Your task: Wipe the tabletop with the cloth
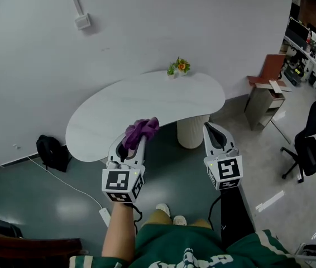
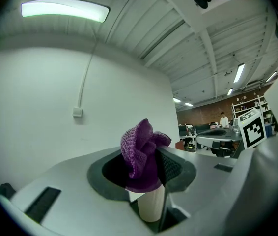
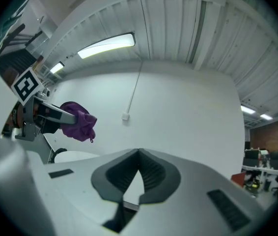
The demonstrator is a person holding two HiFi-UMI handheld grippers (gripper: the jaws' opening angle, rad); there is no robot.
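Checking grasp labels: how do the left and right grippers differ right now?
The left gripper has its jaws clamped on a bunched purple cloth; the right gripper holds nothing. The left gripper's jaws stand partly apart around the cloth, while the right gripper's jaw tips meet. Both point toward the white table.

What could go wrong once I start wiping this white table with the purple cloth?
The purple cloth is bunched in the left gripper, so little fabric may meet the table, and the gripper's tips could scrape it. A small potted plant stands at the far edge; a wide sweep could knock it off.
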